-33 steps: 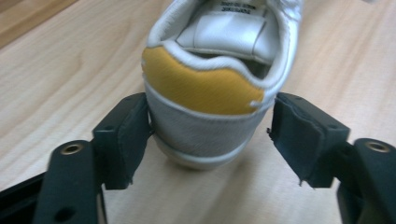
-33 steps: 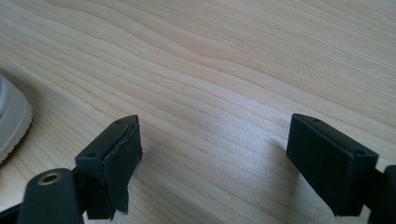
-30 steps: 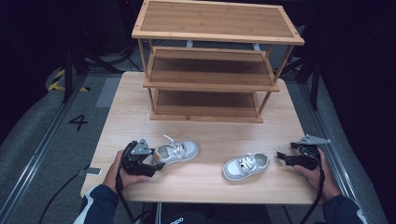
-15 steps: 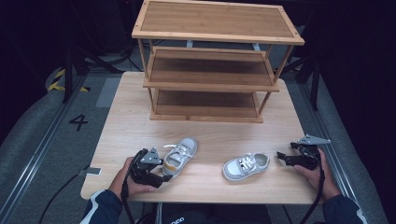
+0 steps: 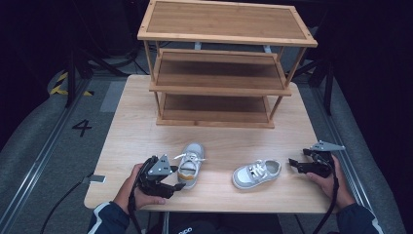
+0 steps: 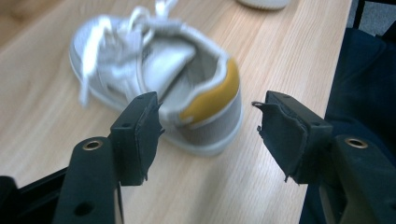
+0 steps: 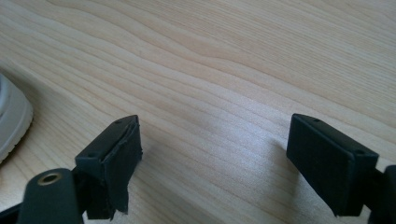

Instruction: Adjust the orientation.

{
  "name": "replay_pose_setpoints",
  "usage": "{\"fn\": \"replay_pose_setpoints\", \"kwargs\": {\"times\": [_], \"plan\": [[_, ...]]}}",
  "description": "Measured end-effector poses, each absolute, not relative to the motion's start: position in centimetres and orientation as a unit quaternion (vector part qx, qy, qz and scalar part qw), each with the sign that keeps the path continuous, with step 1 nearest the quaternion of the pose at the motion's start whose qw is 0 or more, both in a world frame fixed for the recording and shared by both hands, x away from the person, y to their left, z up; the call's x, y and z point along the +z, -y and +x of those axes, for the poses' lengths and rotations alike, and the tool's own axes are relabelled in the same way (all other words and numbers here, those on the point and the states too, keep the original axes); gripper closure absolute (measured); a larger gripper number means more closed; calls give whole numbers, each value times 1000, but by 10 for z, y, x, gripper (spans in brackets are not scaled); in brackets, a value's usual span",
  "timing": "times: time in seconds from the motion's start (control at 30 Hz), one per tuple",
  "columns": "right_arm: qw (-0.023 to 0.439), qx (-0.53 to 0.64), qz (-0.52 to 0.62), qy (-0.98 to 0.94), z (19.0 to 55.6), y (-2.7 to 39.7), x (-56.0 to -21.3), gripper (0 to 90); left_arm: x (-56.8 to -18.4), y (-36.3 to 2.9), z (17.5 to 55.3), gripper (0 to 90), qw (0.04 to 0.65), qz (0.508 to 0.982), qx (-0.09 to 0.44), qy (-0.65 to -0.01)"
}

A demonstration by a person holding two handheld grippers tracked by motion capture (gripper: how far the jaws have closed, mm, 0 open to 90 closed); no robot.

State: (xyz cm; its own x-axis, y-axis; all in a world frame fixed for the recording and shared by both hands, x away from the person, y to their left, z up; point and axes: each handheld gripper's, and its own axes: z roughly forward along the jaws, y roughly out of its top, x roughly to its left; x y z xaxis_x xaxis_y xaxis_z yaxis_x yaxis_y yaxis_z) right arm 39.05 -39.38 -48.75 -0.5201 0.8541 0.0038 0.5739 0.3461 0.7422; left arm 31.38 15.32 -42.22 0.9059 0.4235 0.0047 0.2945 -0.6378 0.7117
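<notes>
Shoes, two small ones, sit on a pale wood-grain table (image 5: 126, 131), both near the front edge. Left shoe (image 5: 190, 165) is grey-white with loose white laces and a mustard-yellow heel tab; in the left gripper view it's a bit blurry, but you can see the padded collar and the smooth rubber sole rim. Its toe points toward the rack and its heel toward the person.

Left gripper (image 5: 171, 178) is right at that heel, jaws spread wide with nothing between them. In its own view the heel sits just past the gap between the two blocky black pads, not touching either as far as I can tell.

Right shoe (image 5: 256, 173) is white with dark eyelets, lying at an angle, toe toward the left shoe. Right gripper (image 5: 293, 163) is just beside its heel end, jaws also wide apart over bare tabletop, with a rounded bit of white sole at the left edge of its view.

Behind all this stands a three-tier bamboo rack (image 5: 221, 68), flat slatted shelves on thin legs, empty.
</notes>
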Motion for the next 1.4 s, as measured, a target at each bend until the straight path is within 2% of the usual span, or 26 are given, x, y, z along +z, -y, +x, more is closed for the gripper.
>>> {"fn": "replay_pose_setpoints", "kwargs": {"times": [0.13,0.23,0.4,0.5,0.7,0.73,0.77,0.97,1.4], "plan": [[197,355,448,-796,391,394,-487,187,-420,-142,319,390,367,910,84,-174],[197,355,448,-796,391,394,-487,187,-426,-129,328,430,327,932,62,-141],[197,355,448,-796,391,394,-487,187,-430,-118,338,474,294,946,49,-125],[197,355,448,-796,391,394,-487,187,-431,-106,346,511,245,963,37,-109],[197,355,448,-797,391,394,-488,184,-425,-96,354,569,205,974,10,-91],[196,355,448,-796,391,394,-487,184,-425,-94,354,602,199,976,1,-82],[197,355,448,-797,391,394,-488,184,-424,-93,354,654,198,977,0,-77],[196,355,449,-796,391,393,-487,183,-424,-92,359,701,201,977,-15,-77],[194,353,448,-798,392,393,-487,182,-424,-88,367,709,203,976,6,-73]]}}
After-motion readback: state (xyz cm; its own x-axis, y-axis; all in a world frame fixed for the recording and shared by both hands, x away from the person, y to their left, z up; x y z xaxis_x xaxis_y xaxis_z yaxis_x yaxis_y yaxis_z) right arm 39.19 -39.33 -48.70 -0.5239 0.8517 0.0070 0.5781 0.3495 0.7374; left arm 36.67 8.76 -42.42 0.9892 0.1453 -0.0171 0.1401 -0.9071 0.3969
